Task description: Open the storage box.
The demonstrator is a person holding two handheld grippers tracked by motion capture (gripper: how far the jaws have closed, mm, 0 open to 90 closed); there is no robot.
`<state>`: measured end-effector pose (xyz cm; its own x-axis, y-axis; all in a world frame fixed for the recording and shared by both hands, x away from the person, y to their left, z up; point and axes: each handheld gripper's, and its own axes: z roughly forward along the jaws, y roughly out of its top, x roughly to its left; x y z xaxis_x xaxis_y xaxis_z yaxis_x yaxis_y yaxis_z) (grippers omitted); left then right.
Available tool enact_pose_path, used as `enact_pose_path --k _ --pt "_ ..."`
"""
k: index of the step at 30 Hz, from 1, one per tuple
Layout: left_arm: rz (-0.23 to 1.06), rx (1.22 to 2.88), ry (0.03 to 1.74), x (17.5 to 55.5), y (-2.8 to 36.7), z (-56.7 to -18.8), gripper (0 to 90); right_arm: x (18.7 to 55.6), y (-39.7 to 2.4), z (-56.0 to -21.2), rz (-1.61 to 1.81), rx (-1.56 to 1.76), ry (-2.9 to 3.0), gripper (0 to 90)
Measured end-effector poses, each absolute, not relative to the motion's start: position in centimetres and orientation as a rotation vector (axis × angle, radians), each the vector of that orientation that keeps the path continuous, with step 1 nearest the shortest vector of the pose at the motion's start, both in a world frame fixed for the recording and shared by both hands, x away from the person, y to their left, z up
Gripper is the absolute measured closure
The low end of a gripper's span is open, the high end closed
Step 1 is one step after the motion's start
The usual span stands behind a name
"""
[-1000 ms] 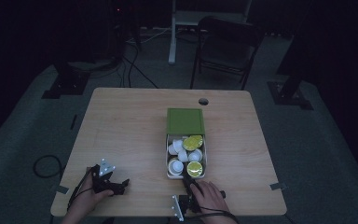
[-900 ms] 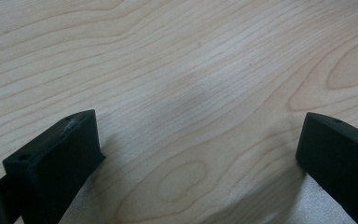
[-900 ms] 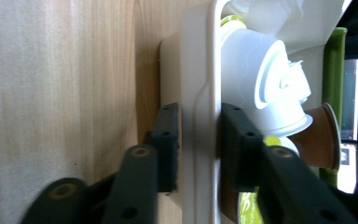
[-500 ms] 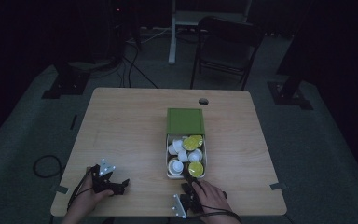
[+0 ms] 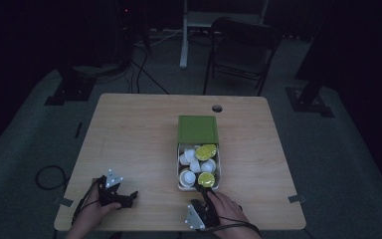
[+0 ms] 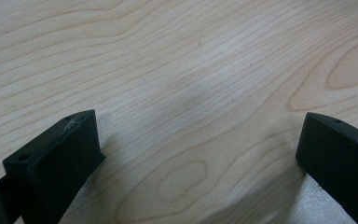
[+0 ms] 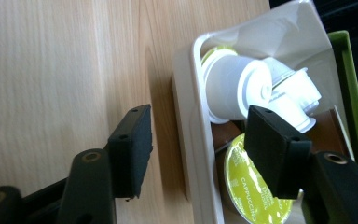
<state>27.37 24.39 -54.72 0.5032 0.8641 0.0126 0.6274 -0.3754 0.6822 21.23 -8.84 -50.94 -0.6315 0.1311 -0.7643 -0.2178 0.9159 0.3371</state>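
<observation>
A pale wooden table [image 5: 139, 144] stands in a dark room on grey carpet, with a folding chair [image 5: 241, 50] beyond its far edge. At the near left corner the left gripper [image 5: 129, 197] lies low on bare wood, jaws spread wide with nothing between them. Right of centre sits the white tray [image 5: 180, 185] of coffee capsules [image 5: 206, 179], its long axis running near to far, a green lid [image 5: 197, 129] at its far end. The right gripper [image 7: 196, 149], at the tray's near end, has just been opening; its jaws straddle the tray's wall without pressing.
</observation>
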Motion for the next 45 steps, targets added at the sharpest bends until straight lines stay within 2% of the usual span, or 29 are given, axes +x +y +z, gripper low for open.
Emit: enact_pose_path --k 24,37,45 --pt "0.495 2.13 1.216 27.4 24.4 -54.7 0.0 24.2 -13.4 -46.8 0.984 0.378 2.073 20.2" --pt "0.495 2.129 1.216 27.4 24.4 -54.7 0.0 26.0 -17.6 -46.1 1.166 0.666 1.922 19.7" --pt "0.495 2.129 1.216 27.4 24.4 -54.7 0.0 26.7 -19.8 -46.4 1.161 0.769 1.87 16.1"
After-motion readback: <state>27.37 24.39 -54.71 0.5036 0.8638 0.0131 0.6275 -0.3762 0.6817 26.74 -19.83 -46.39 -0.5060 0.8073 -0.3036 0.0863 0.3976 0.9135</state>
